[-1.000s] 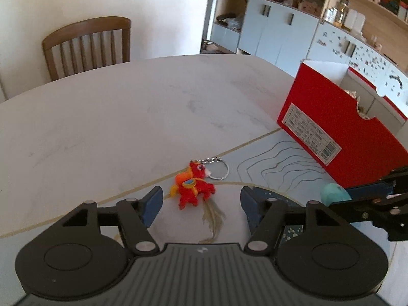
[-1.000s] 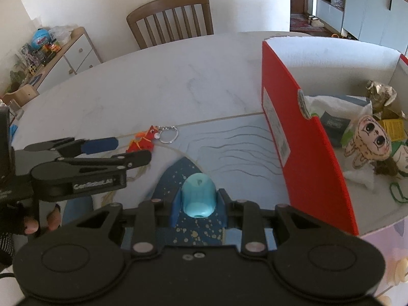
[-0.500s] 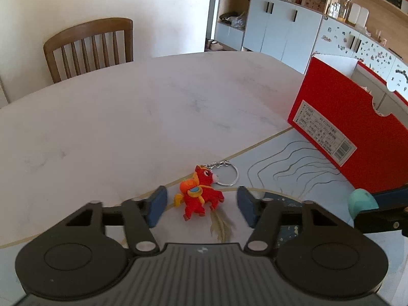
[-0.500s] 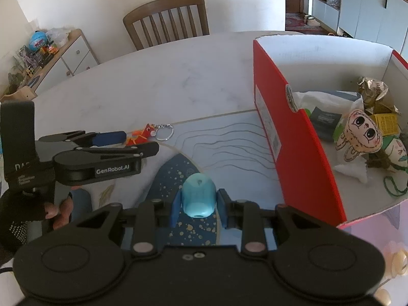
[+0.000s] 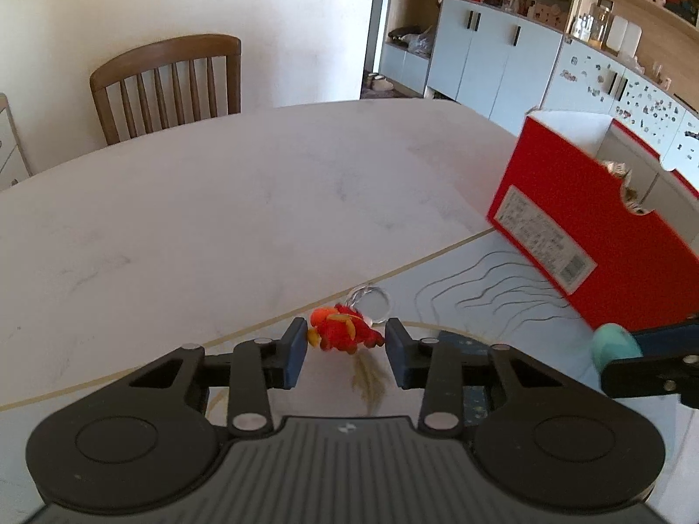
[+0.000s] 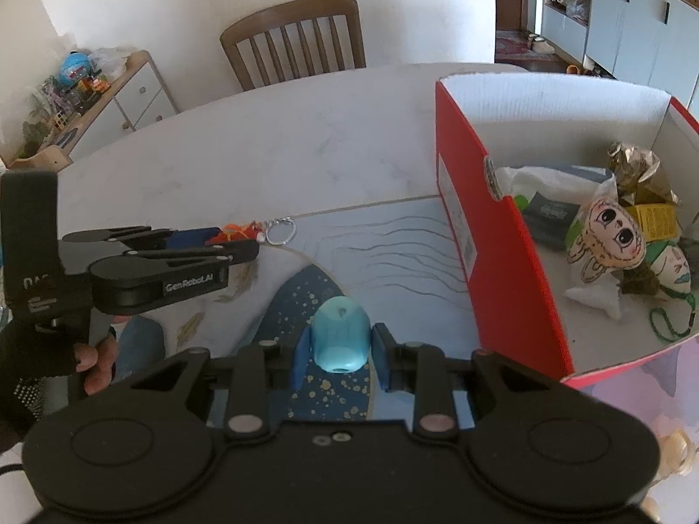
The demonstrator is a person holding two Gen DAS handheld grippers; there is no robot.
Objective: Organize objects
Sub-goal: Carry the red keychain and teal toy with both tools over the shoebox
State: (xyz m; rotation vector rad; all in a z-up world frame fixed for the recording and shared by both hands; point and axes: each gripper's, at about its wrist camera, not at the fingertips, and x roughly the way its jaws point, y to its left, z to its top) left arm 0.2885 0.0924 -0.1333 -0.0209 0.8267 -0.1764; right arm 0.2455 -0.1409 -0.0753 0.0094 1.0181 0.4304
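A small red and orange toy keychain lies on the table mat, its metal ring beyond it. My left gripper has the toy between its blue pads; its jaws are closing and the pads touch the toy's two sides. From the right wrist view the left gripper shows side-on, held by a gloved hand. My right gripper is shut on a small teal dome-shaped object, held above the mat to the left of the red box. The teal object also shows at the right edge of the left wrist view.
The open red box holds a cloth doll, gold foil and other small items. A wooden chair stands at the table's far side. Cabinets line the right wall; a cluttered sideboard stands left.
The left gripper's jaws have narrowed from wide open until the pads reach the red toy. The right gripper has kept its hold on the teal object and stayed put.
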